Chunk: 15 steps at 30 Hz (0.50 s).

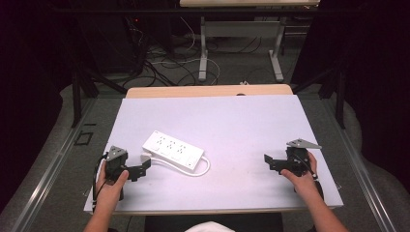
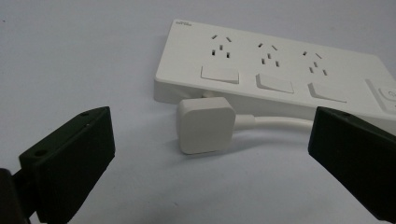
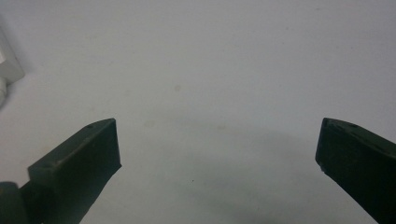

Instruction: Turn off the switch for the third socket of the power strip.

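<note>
The power strip (image 1: 172, 150) lies flat on the white table (image 1: 241, 125), left of its middle, with its long axis running slantwise from the far left toward the near right. It is a white, flat, oblong block with three sets of sockets in a row along its top, each with a rocker switch beside it on the near side, as the left gripper view shows. Its white cable (image 1: 203, 170) loops off the near right end and runs back along the near side to a square white plug (image 2: 206, 125), which lies just beside the strip's left end. The left gripper (image 1: 141, 170) sits close to that plug, jaws wide apart and holding nothing. The right gripper (image 1: 270, 162) is well apart to the right, jaws likewise spread over bare table.
</note>
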Available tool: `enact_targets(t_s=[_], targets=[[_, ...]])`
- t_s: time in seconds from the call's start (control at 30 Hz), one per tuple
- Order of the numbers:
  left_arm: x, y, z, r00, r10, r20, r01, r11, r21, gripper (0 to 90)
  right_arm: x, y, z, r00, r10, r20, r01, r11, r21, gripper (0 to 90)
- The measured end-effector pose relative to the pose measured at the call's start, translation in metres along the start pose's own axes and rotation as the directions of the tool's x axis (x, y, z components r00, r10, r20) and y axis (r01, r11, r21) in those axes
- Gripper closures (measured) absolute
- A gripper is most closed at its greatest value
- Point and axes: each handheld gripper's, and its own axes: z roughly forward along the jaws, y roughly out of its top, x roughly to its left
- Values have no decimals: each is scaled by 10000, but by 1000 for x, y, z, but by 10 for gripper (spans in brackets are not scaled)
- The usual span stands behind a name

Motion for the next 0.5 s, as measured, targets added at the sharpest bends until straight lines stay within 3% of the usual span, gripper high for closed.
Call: enact_targets(t_s=[0.5], targets=[[-2, -4, 5, 9988, 482, -115, -476, 9979, 431, 5, 2, -1, 3, 9999, -62, -94, 63, 9999, 95, 0]])
